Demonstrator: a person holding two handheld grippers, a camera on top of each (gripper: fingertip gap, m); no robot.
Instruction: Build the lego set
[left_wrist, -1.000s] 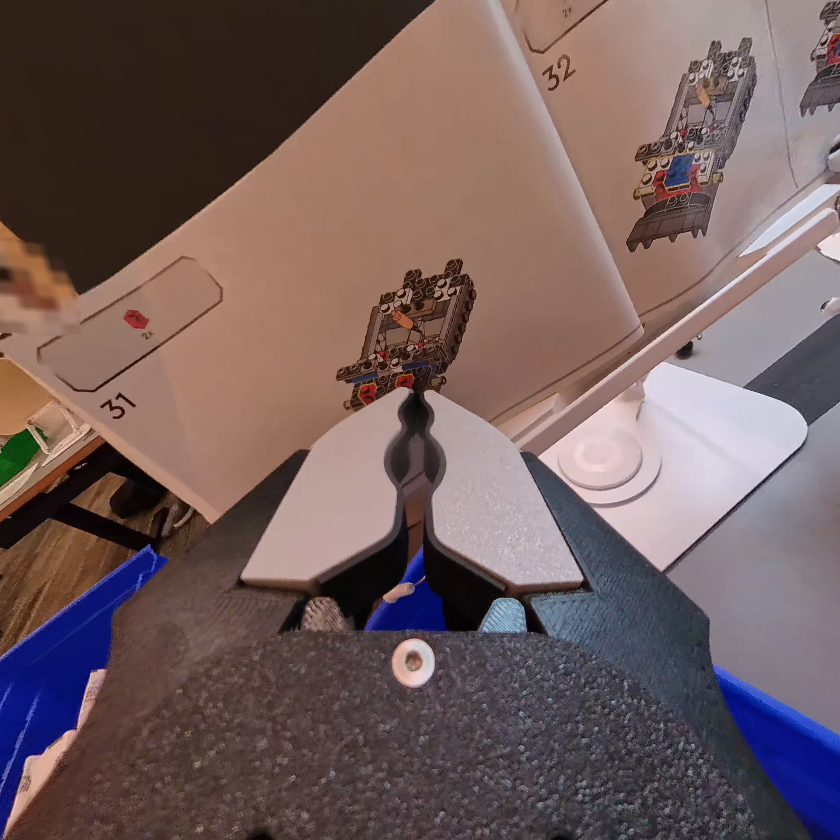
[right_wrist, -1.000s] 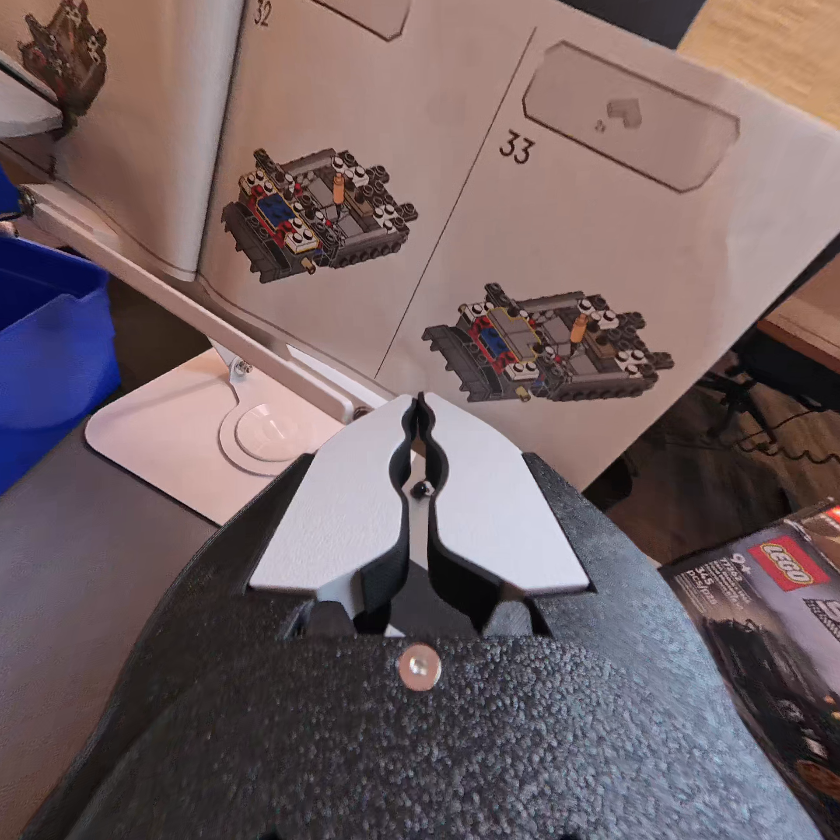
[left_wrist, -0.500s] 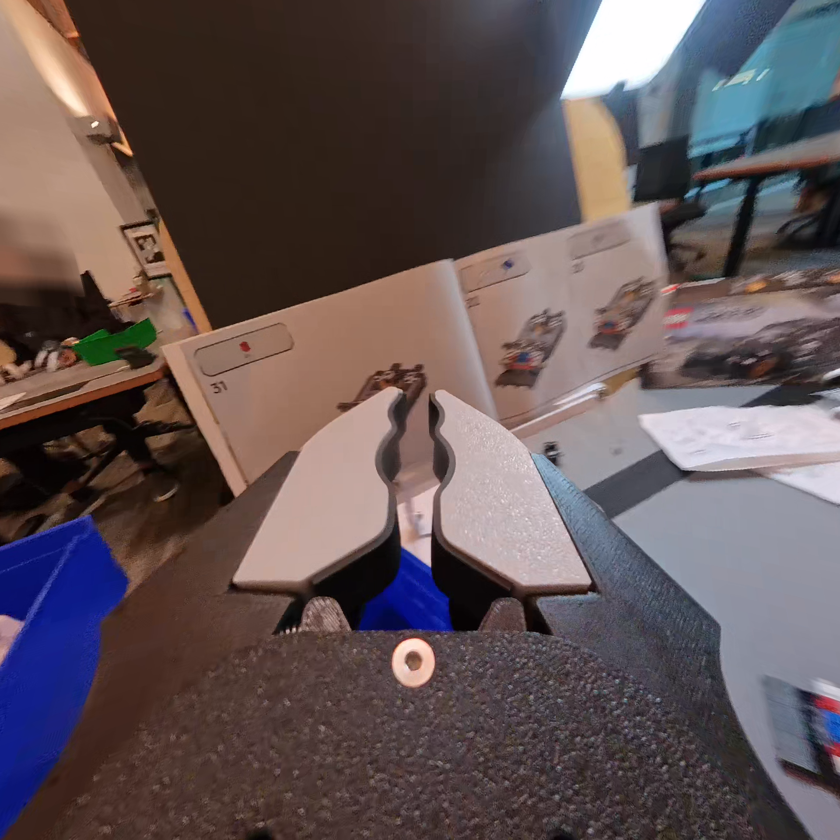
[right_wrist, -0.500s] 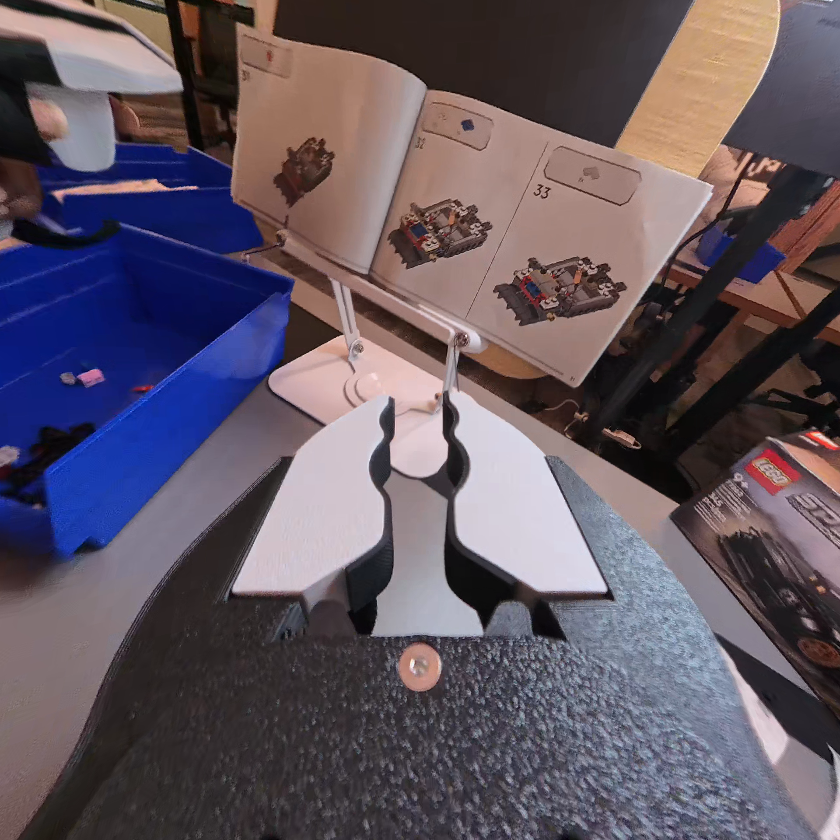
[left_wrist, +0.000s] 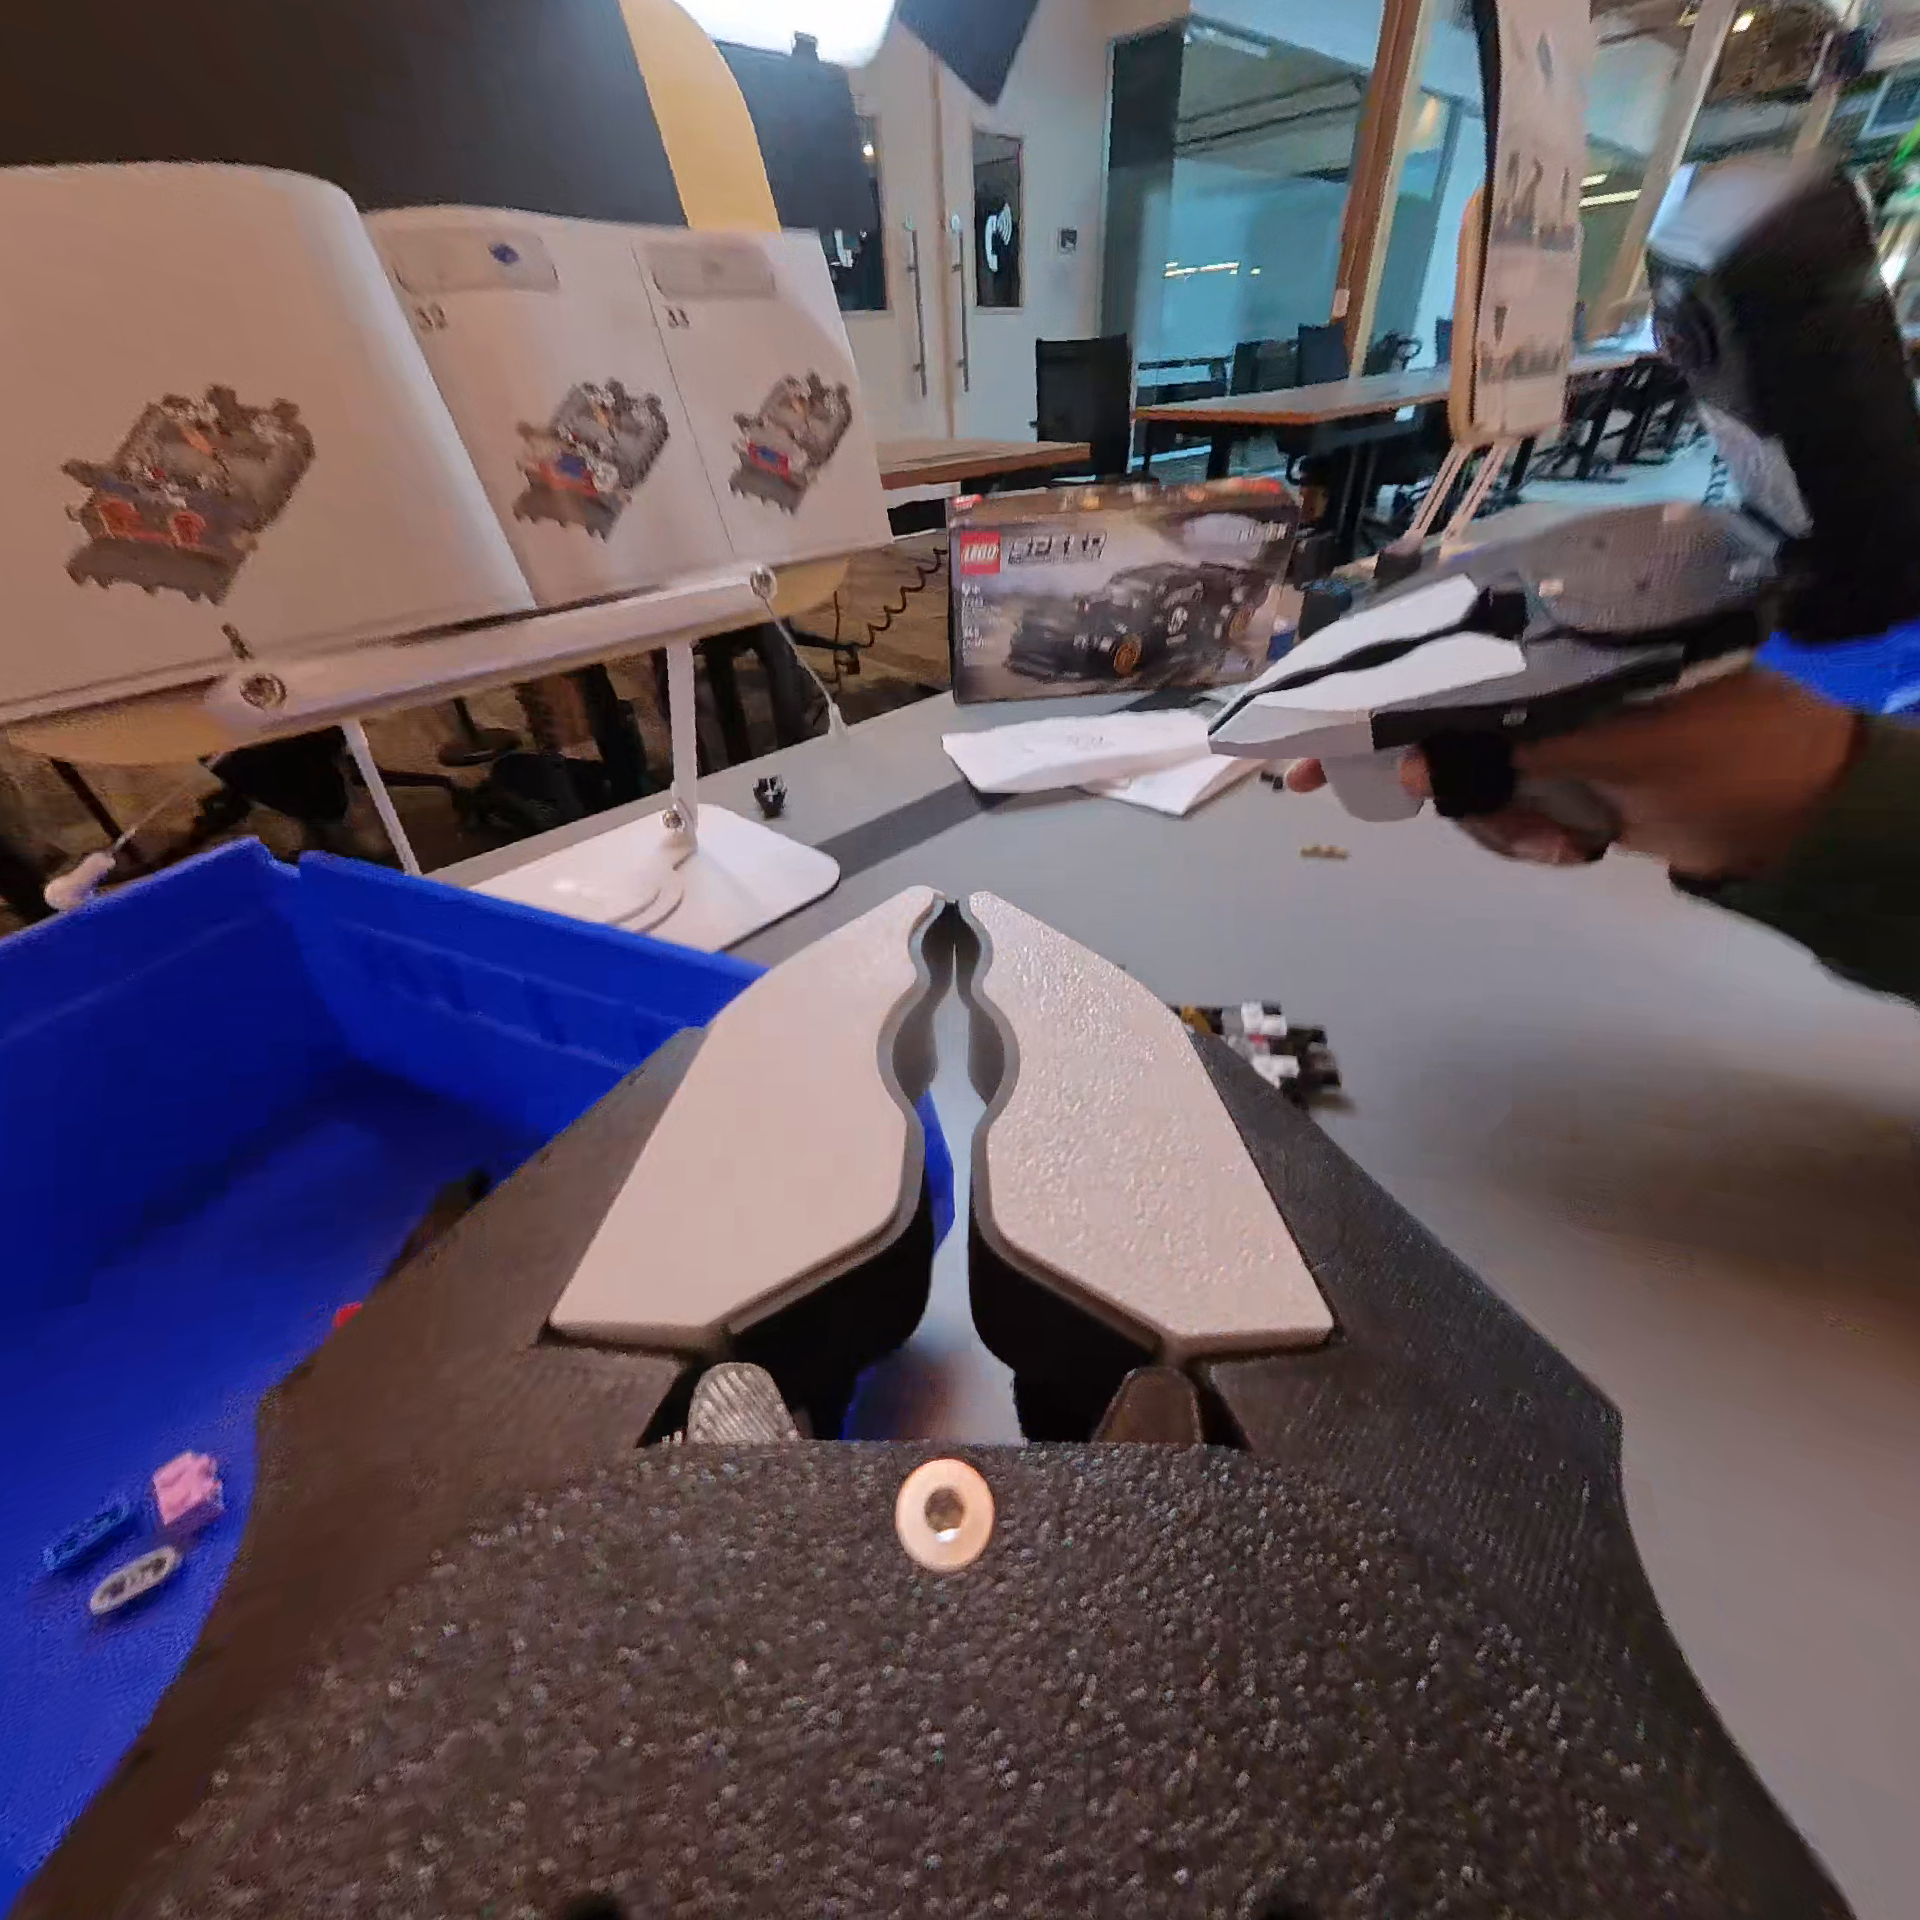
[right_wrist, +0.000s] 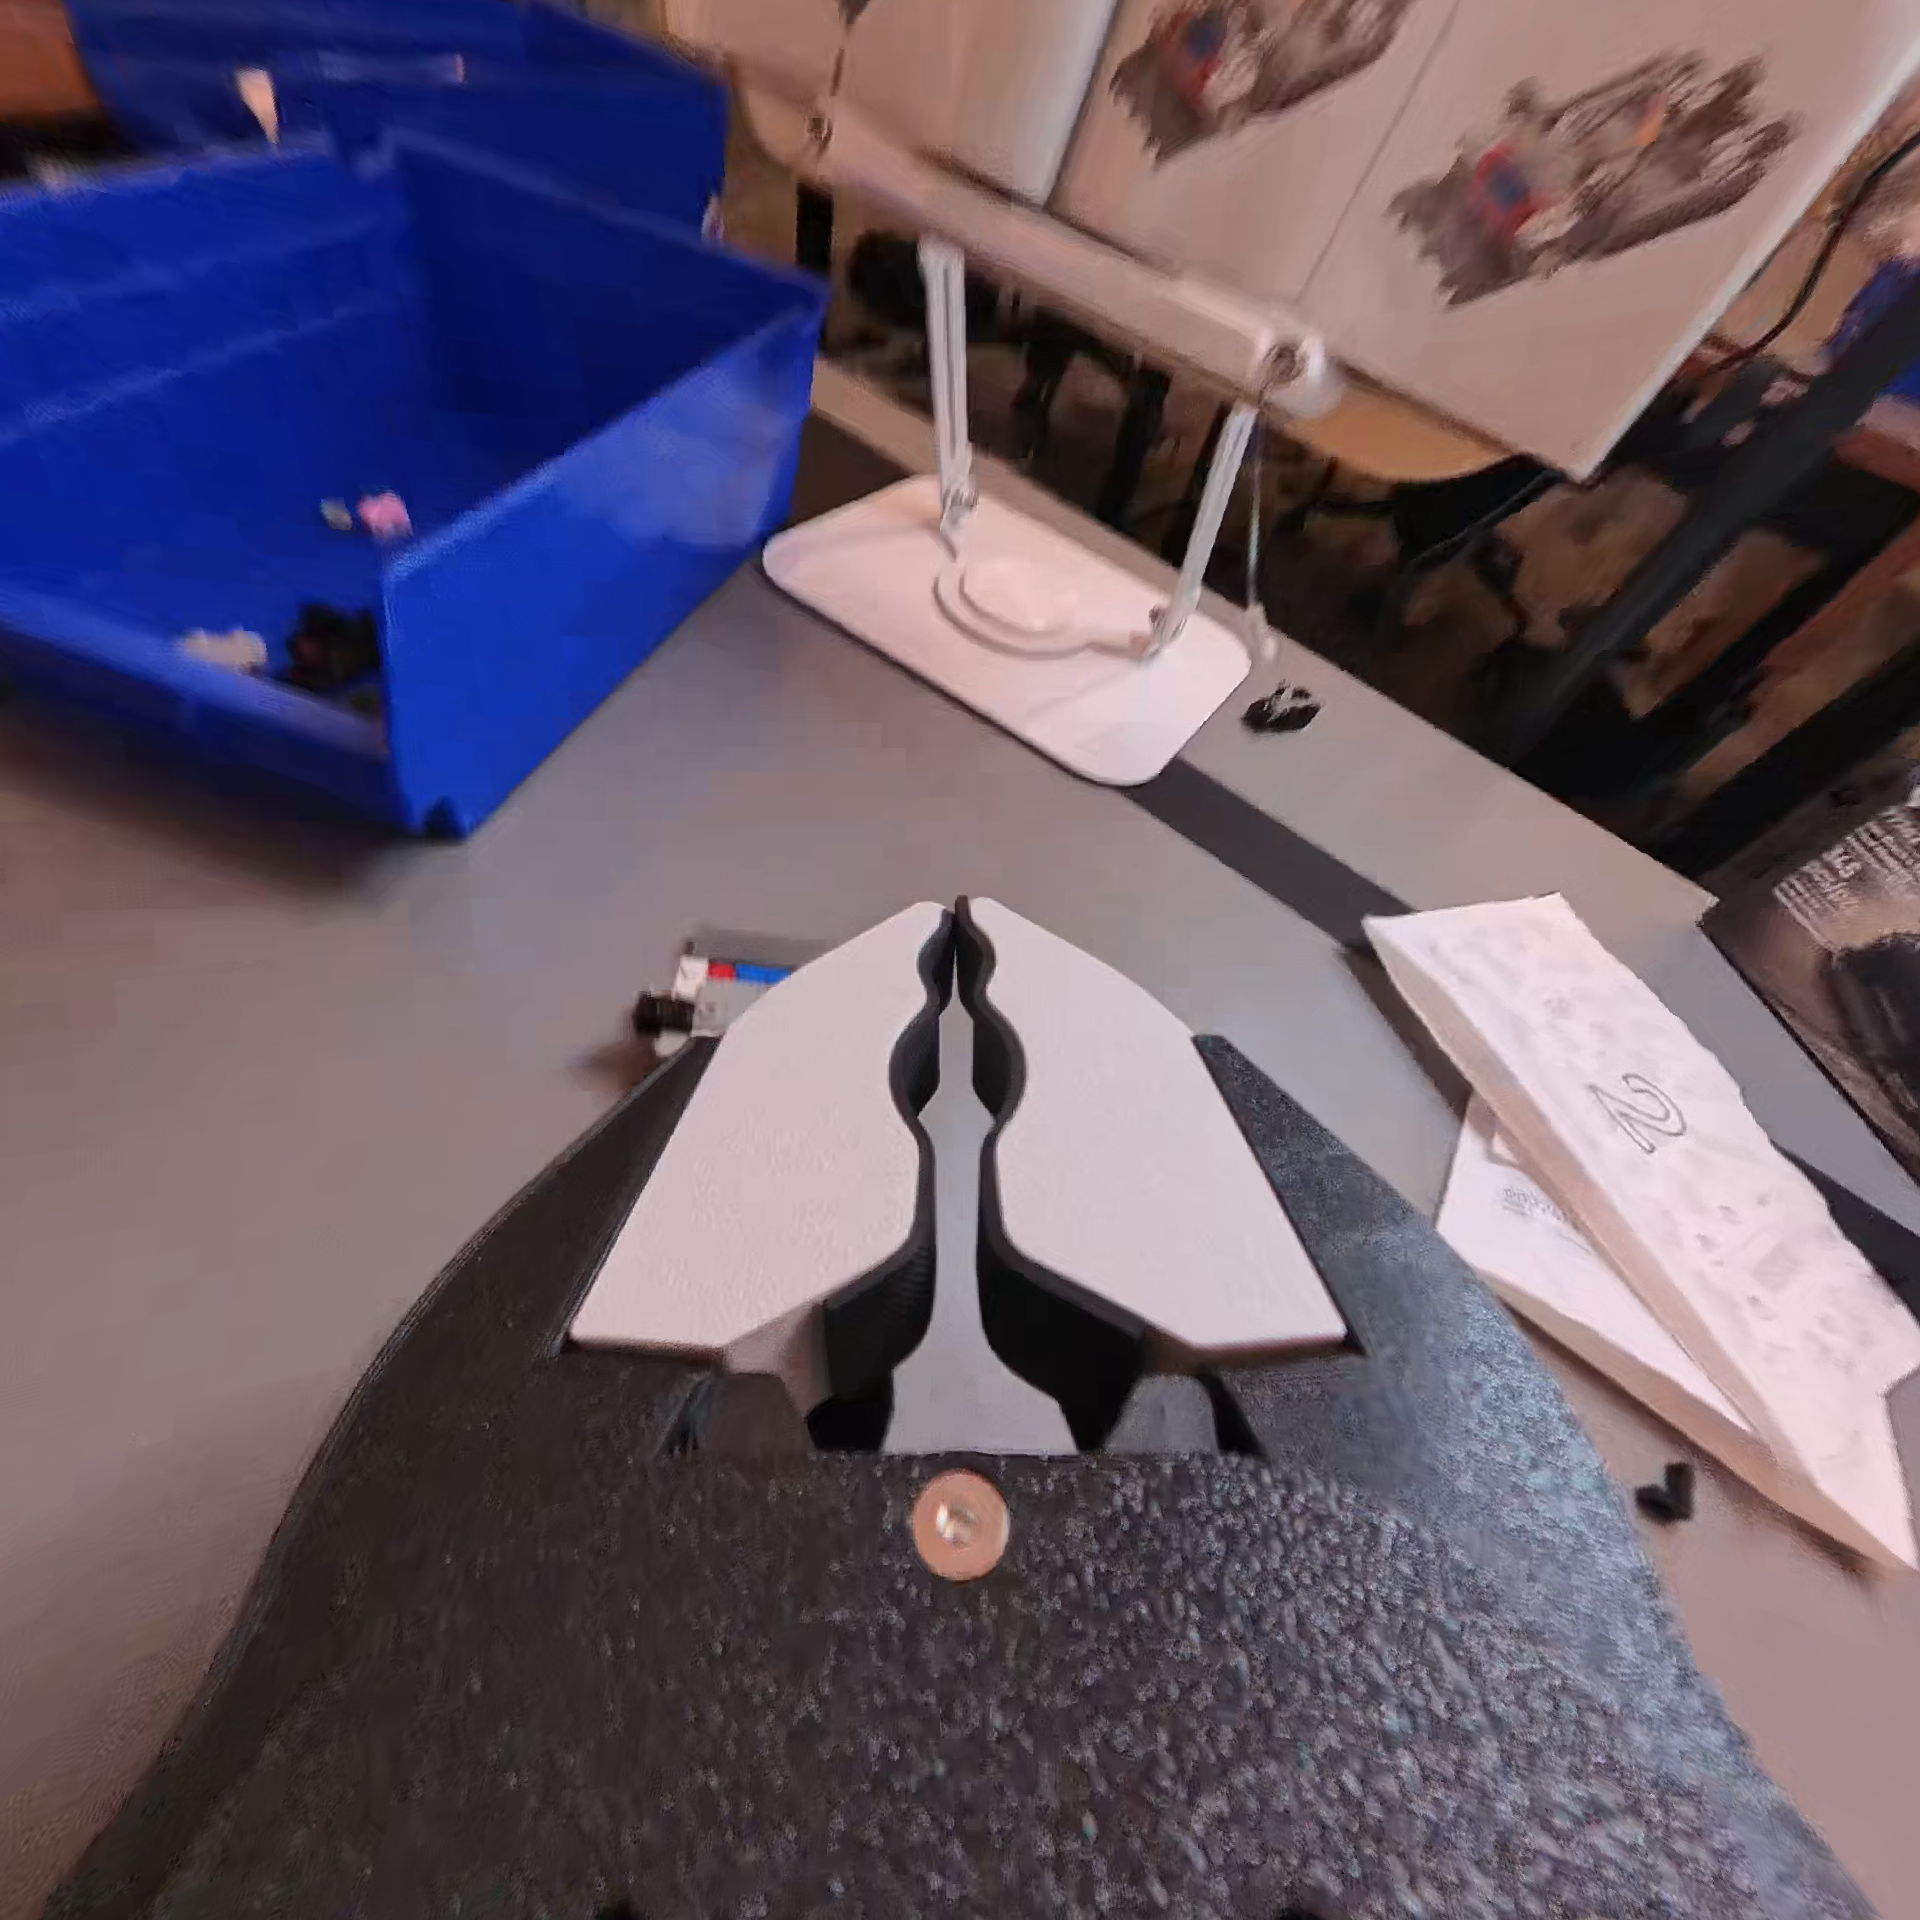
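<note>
Here my left tongs (left_wrist: 951, 914) hang above the near corner of the blue bin (left_wrist: 312, 1039), their tips pressed together with nothing between them. In the bin I see a pink brick (left_wrist: 187, 1491), a small blue piece (left_wrist: 88, 1548) and a pale grey link (left_wrist: 135, 1590) lying close together on its floor; the right wrist view also shows a dark clump of pieces (right_wrist: 332, 639) and a whitish piece (right_wrist: 223, 646) against the bin's near wall. A second blue bin (right_wrist: 416, 83) stands behind the first; I cannot make out its contents.

My right tongs (right_wrist: 956, 909) are likewise closed at the tips and empty, held over the grey counter (right_wrist: 312, 1039). Just beyond them, partly hidden by the left finger, lies a small built model (right_wrist: 717, 977) of grey, black, red and blue bricks, flat on the counter, its long axis running roughly left to right across my view. From the left view the same model (left_wrist: 1262, 1044) sits just right of my tongs.

An open booklet (left_wrist: 436, 395) rests on a white stand (left_wrist: 675, 883) behind the bin. A tiny black piece (right_wrist: 1283, 709) lies just beside the stand's base. Folded white paper bags (right_wrist: 1621, 1164) lie to the right, a dark box (left_wrist: 1122, 592) beyond them.
</note>
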